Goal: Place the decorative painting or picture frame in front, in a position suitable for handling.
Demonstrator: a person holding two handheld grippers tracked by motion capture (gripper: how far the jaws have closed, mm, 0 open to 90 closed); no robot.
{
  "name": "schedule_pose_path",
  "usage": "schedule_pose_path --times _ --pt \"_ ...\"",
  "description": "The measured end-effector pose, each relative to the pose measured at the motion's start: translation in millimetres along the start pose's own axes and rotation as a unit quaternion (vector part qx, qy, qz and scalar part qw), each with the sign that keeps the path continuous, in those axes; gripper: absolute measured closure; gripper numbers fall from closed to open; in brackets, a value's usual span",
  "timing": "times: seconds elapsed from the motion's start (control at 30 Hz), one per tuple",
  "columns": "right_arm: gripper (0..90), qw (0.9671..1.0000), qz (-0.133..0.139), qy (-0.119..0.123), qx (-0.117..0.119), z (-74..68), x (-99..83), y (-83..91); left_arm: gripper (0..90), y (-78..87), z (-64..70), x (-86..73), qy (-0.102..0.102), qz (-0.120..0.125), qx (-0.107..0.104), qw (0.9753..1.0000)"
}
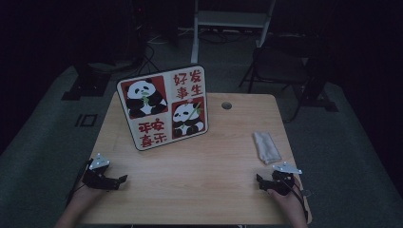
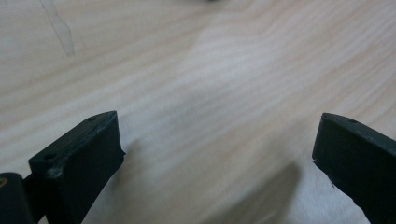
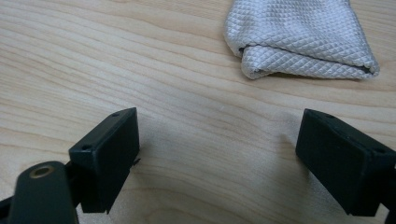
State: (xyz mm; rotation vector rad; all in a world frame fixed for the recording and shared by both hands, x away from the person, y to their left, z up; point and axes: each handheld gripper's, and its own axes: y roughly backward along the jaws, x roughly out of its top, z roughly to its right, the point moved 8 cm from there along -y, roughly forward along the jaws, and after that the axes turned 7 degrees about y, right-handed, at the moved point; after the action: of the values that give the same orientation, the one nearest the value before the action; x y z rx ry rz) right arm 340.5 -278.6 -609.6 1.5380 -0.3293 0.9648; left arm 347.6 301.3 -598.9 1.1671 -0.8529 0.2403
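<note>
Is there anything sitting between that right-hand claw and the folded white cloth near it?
Nothing visible is in the way. In the right gripper view, bare wooden table lies between the right gripper, its jaws wide apart, and the folded white cloth just ahead. The panda sign stands far off, at the table's left middle.

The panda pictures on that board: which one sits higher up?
The panda at the upper left of the board, on the red square. The other panda sits at the lower right, beneath the red characters.
</note>
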Motion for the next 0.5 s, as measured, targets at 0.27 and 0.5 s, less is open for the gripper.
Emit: schedule_pose_path --times 0.27,0.5 --pt "13.0 1.0 0.0 0.0 0.0 0.0 0.0 0.0 2.0 -2.3 -13.4 27.1 0.006 0.029 0.001 0.9996" --pt "13.0 1.0 0.0 0.0 0.0 0.0 0.0 0.0 2.0 -5.1 -15.6 50.9 0.004 0.046 -0.014 0.9988"
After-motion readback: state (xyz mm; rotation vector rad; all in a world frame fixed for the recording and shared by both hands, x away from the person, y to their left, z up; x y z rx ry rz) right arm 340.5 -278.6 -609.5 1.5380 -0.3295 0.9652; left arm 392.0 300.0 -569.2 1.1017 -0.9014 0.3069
